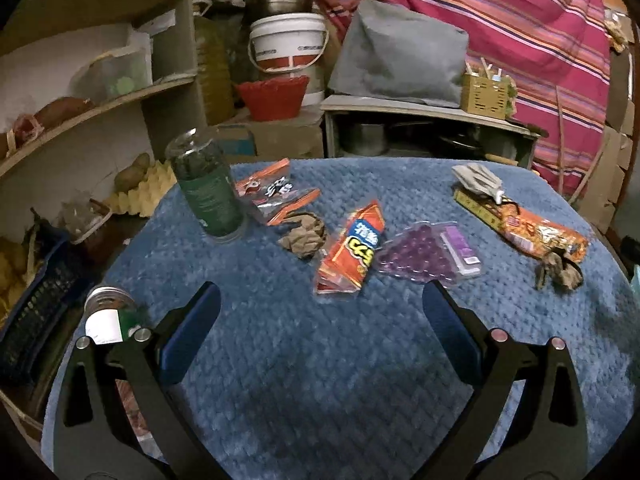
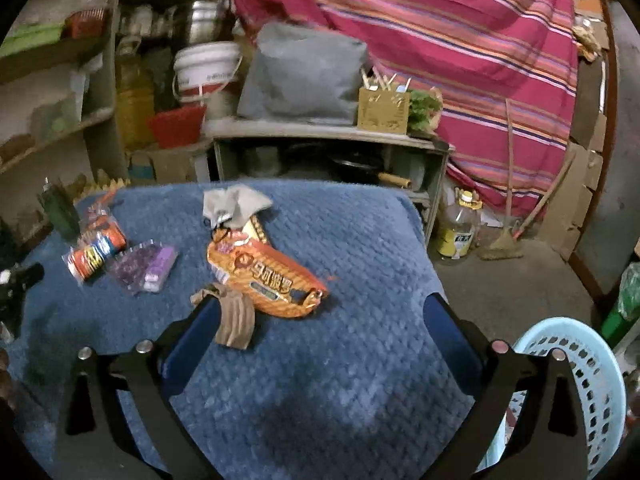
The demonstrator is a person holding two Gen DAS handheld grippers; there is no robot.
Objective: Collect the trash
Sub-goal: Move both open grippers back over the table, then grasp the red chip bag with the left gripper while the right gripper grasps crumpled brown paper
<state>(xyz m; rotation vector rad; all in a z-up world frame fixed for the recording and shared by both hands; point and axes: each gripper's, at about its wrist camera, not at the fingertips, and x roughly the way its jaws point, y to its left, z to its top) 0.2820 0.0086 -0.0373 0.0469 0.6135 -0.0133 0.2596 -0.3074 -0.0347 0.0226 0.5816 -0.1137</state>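
item: both claws wide open, holding nothing. our right claw (image 2: 320, 308) hovers over the blue quilted table (image 2: 320, 380); crumpled brown paper scrap (image 2: 234, 320) at centre-left touches its left finger. light blue perforated plastic basket (image 2: 588, 368) lower right. we'd centre the scrap before closing.

Glossy plastic wrapper (image 2: 266, 280) lies on rough quilted blue cloth (image 2: 320, 380)

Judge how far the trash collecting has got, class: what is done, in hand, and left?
Done: nothing visibly; what the basket holds cannot be seen. In hand: nothing; the left gripper and right gripper are both open. Left: red wrapper, purple pack, orange wrapper, brown paper, bottle.
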